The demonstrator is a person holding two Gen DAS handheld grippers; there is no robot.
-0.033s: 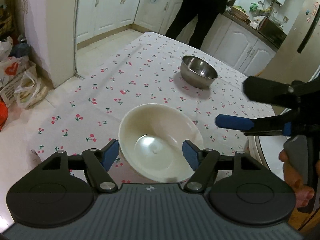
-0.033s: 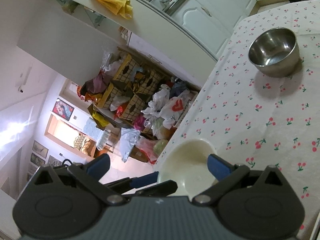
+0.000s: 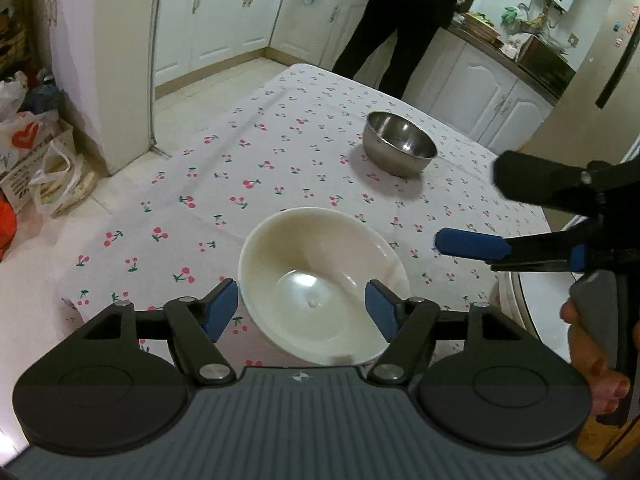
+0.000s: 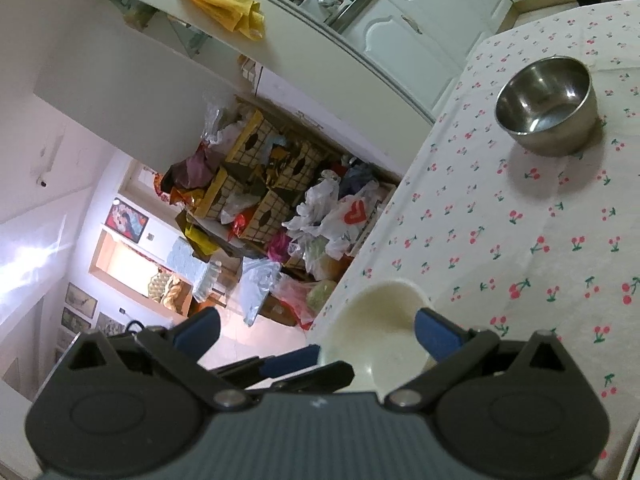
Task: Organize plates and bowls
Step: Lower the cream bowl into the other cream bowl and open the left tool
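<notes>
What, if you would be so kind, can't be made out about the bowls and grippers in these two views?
- White bowl: near rim hidden by the left gripper body, left wrist view; whether the fingers touch it is unclear.
- Right gripper: its body covers much of the bowl, right wrist view.
- Steel bowl: base contents too small to tell.
- Plate: cut off behind the right gripper's arm.

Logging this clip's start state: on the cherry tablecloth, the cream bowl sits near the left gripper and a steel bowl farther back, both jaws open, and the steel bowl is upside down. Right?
Not quite. The steel bowl stands upright, its shiny inside facing up; both wrist views show that. The rest holds: the cream bowl sits by the left gripper, and both jaws are open.
</notes>
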